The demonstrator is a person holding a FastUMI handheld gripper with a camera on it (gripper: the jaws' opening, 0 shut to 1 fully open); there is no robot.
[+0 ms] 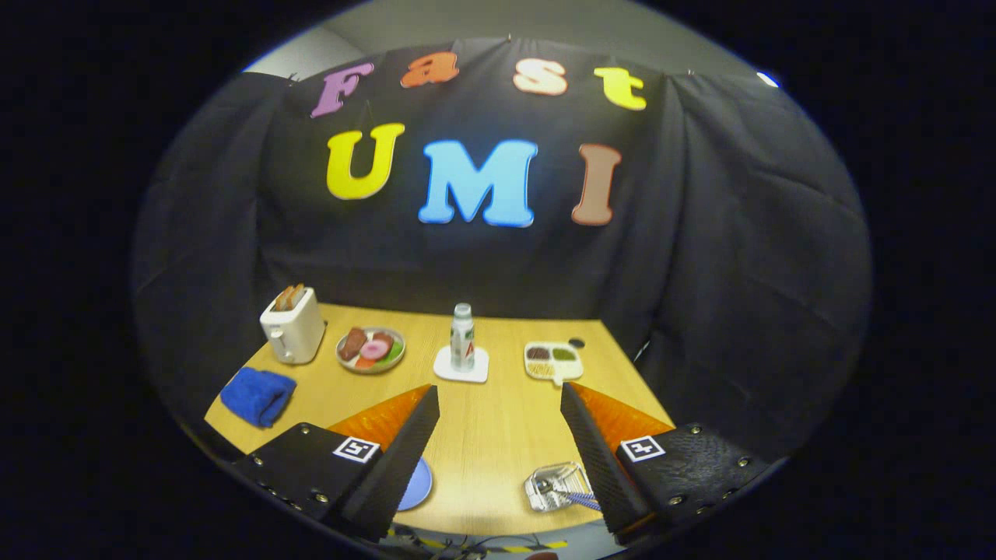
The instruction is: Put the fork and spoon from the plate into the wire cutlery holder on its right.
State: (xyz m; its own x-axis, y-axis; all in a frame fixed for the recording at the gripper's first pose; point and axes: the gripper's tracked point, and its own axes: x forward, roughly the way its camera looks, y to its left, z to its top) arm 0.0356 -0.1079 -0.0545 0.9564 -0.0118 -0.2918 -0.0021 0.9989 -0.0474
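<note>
far left corner: toaster, towel before it
far edge of desk: food plate, bottle on coaster, divided tray
near edge: plate, wire cutlery holder right of it, cutlery inside

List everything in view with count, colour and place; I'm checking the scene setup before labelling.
toaster: 1, cream, bread in its slots, table's far left
cloth: 1, blue, folded, nearer than the toaster
food plate: 1, grey, beside the toaster
bottle: 1, white, upright on a white coaster
divided tray: 1, cream, right of the bottle
blue plate: 1, partly behind one finger
wire cutlery holder: 1, silver, cutlery inside, beside the other finger
table: 1, wooden
gripper: 1, open, holding nothing
</note>
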